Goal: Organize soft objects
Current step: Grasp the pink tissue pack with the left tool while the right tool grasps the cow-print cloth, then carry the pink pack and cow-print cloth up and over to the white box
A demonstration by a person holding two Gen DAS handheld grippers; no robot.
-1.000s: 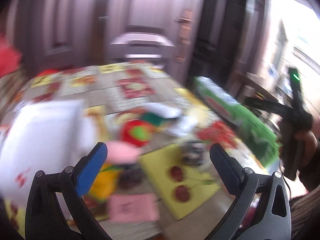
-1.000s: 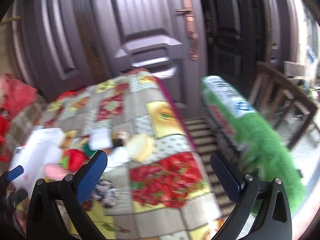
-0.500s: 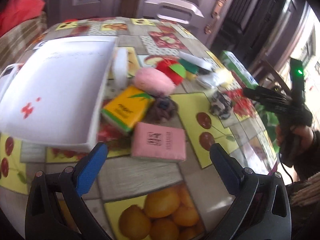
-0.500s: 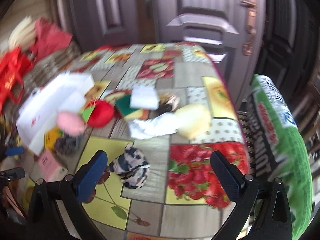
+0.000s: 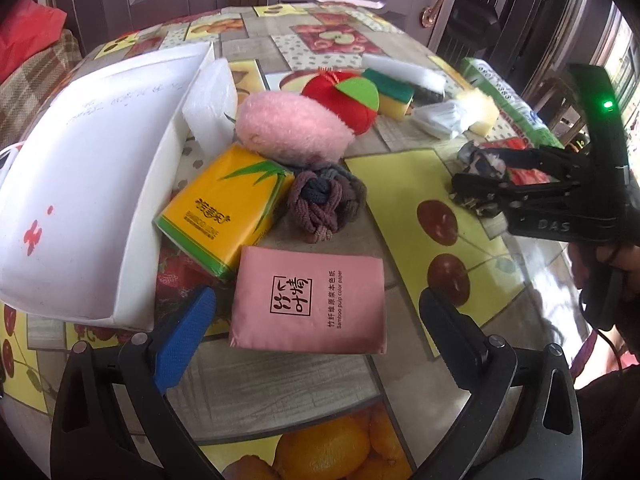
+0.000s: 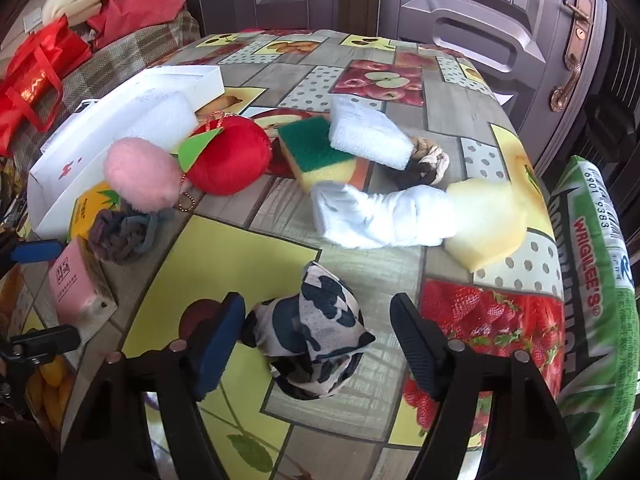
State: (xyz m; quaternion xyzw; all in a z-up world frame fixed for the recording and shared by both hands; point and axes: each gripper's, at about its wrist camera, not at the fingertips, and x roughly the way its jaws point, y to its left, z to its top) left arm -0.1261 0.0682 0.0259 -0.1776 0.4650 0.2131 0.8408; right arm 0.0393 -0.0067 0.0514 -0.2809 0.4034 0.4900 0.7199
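Note:
Soft things lie on a fruit-print table. My left gripper [image 5: 316,312] is open, its jaws either side of a pink tissue pack [image 5: 310,300], not touching it. Beyond lie a yellow tissue pack [image 5: 224,212], a knotted grey-purple cloth [image 5: 324,204], a pink fluffy toy [image 5: 292,130] and a red plush apple [image 5: 346,100]. My right gripper [image 6: 318,320] is open, its jaws straddling a black-and-white patterned cloth [image 6: 316,336] without closing on it. The right gripper also shows in the left wrist view [image 5: 480,188].
A white open box [image 5: 84,176] stands at the table's left. A green-yellow sponge [image 6: 316,152], white sponge [image 6: 370,132], white cloth [image 6: 380,212], yellow sponge [image 6: 488,224] and braided cloth [image 6: 430,156] lie behind. A green Wrigley's bag [image 6: 596,280] stands right of the table. A door is behind.
Both grippers have dropped toward the table. The left now frames the pink tissue pack. The right has closed in on the patterned cloth and its jaws have narrowed.

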